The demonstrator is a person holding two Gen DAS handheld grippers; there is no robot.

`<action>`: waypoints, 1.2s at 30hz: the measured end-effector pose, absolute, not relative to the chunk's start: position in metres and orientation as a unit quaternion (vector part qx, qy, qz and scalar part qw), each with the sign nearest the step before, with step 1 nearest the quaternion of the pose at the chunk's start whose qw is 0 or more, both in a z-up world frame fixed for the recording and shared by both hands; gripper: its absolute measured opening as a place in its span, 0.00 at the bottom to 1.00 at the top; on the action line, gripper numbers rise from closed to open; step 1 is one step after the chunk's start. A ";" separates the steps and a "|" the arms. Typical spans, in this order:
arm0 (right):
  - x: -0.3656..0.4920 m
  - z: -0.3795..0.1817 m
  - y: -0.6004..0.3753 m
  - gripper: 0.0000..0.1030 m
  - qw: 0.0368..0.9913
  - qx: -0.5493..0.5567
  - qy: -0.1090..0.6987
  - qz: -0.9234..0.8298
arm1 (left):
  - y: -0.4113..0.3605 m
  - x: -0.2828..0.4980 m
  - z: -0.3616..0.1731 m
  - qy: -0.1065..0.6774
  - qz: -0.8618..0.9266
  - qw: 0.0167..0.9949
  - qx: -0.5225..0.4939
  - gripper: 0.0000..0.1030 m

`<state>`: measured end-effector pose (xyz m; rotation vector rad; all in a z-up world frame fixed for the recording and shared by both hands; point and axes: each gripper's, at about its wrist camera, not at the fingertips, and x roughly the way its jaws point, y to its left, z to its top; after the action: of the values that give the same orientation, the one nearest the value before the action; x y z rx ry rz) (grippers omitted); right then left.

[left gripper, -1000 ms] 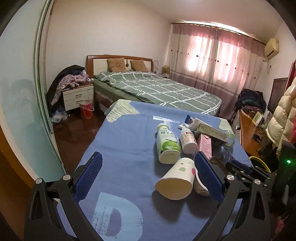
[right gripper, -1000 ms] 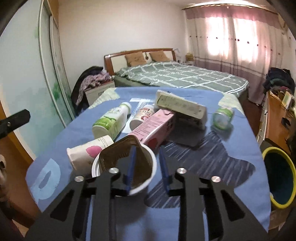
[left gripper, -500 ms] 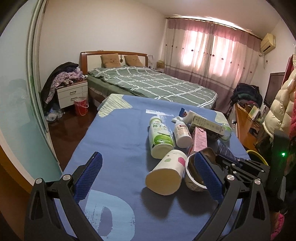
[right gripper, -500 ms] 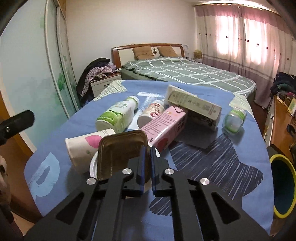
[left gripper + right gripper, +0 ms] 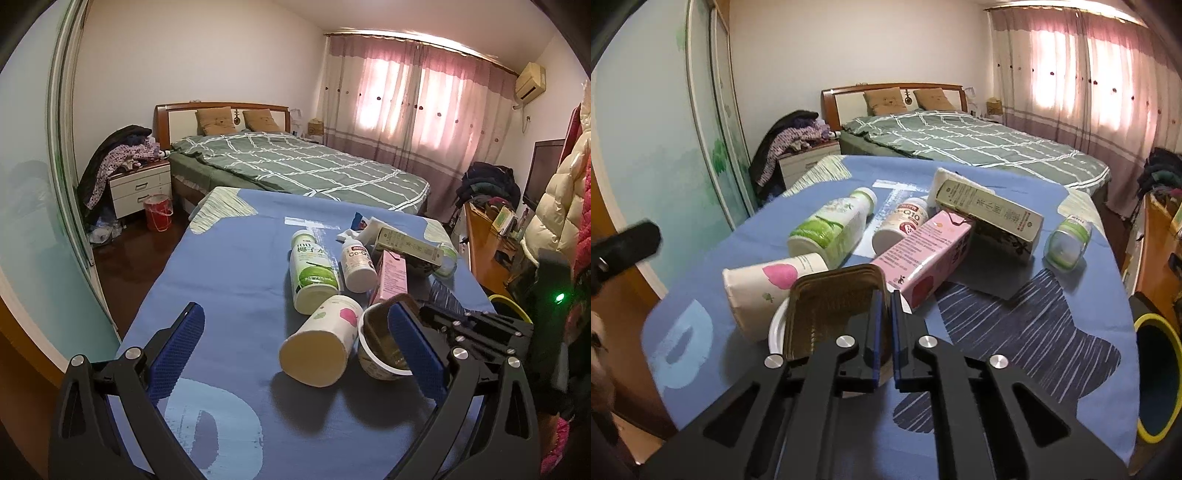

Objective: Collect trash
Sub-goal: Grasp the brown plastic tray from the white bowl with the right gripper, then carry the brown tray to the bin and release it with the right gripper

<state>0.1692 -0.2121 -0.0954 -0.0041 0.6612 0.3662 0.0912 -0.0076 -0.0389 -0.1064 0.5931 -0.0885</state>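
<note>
Trash lies on a blue cloth-covered table (image 5: pixel 229 273). My right gripper (image 5: pixel 885 306) is shut on the rim of a white cup with a brown liner (image 5: pixel 831 306); the same cup shows in the left wrist view (image 5: pixel 380 347). Beside it lie a white paper cup with a pink flower (image 5: pixel 768 284) (image 5: pixel 321 343), a green-label bottle (image 5: pixel 831 229) (image 5: pixel 314 273), a small white bottle (image 5: pixel 905 225), a pink carton (image 5: pixel 927 254), a tea box (image 5: pixel 990 218) and a small green-capped jar (image 5: pixel 1067 243). My left gripper (image 5: pixel 295 354) is open and empty, low over the near table.
A yellow-rimmed bin (image 5: pixel 1156 376) stands off the table's right edge. Beyond the table are a bed (image 5: pixel 295 166), a nightstand piled with clothes (image 5: pixel 136 181) and a red bucket (image 5: pixel 159 210). A wooden desk with clutter (image 5: pixel 487 236) is on the right.
My right gripper closed on the cup's rim and has lifted and tilted it slightly. My left gripper drew back a little and stayed open.
</note>
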 end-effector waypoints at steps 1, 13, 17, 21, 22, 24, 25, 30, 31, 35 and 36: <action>0.167 -0.091 -0.216 0.04 0.931 0.005 0.317 0.179 | -0.008 0.092 -0.039 0.292 -0.044 0.954 -0.052 0.95; 0.150 -0.062 -0.289 0.04 0.953 0.065 0.273 0.110 | -0.051 0.091 -0.048 0.310 -0.107 0.944 -0.025 0.95; 0.146 -0.067 -0.332 0.04 0.955 0.093 0.275 0.060 | -0.082 0.094 -0.060 0.330 -0.142 0.933 -0.007 0.95; 0.141 -0.073 -0.375 0.04 0.955 0.119 0.273 0.007 | -0.109 0.097 -0.076 0.350 -0.171 0.921 0.011 0.95; 0.139 -0.075 -0.389 0.04 0.954 0.126 0.271 -0.010 | -0.115 0.098 -0.080 0.356 -0.173 0.918 0.014 0.95; 0.135 -0.079 -0.411 0.04 0.952 0.138 0.269 -0.041 | -0.122 0.101 -0.088 0.368 -0.172 0.913 0.014 0.95; 0.134 -0.081 -0.422 0.04 0.951 0.144 0.269 -0.054 | -0.125 0.103 -0.093 0.375 -0.168 0.911 0.013 0.95; 0.132 -0.093 -0.467 0.04 0.941 0.162 0.268 -0.128 | -0.125 0.108 -0.111 0.390 -0.135 0.911 0.021 0.95; 0.132 -0.096 -0.478 0.04 0.937 0.168 0.268 -0.146 | -0.125 0.109 -0.112 0.393 -0.134 0.910 0.020 0.95; 0.132 -0.112 -0.509 0.04 0.921 0.181 0.272 -0.210 | -0.129 0.112 -0.123 0.410 -0.131 0.902 0.027 0.95; 0.132 -0.115 -0.515 0.04 0.918 0.186 0.275 -0.218 | -0.130 0.112 -0.125 0.414 -0.131 0.901 0.028 0.95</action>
<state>0.1325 -0.5147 -0.1149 0.3821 0.5657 -0.4494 0.1124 -0.1300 -0.1248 0.0587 0.8558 -0.2705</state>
